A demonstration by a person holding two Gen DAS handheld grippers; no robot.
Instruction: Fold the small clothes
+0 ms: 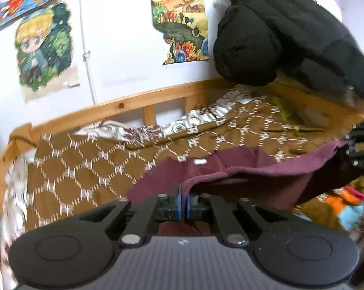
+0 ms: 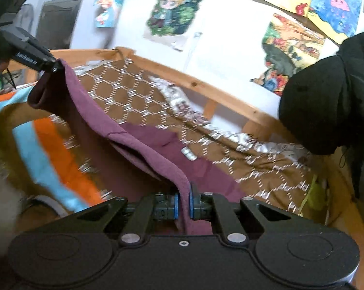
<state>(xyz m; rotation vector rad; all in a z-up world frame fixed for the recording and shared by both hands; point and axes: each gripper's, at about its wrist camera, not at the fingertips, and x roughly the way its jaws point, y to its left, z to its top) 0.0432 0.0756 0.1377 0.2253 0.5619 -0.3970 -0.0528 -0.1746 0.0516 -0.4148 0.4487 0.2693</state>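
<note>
A maroon garment (image 1: 242, 171) hangs stretched between my two grippers above the bed. My left gripper (image 1: 184, 201) is shut on one corner of its edge. My right gripper (image 2: 184, 205) is shut on the other corner of the maroon garment (image 2: 138, 140). In the right wrist view the left gripper (image 2: 55, 66) shows at the upper left, clamping the cloth. In the left wrist view the right gripper (image 1: 351, 145) shows at the right edge. The lower part of the garment rests on the brown blanket (image 1: 90, 166), with a small white label (image 1: 199, 161) showing.
The brown patterned blanket (image 2: 254, 164) covers a bed with a wooden rail (image 1: 138, 99) against a white wall with drawings. A black padded jacket (image 1: 290, 31) hangs at the right. Orange and blue cloth (image 2: 56, 149) lies at the near side.
</note>
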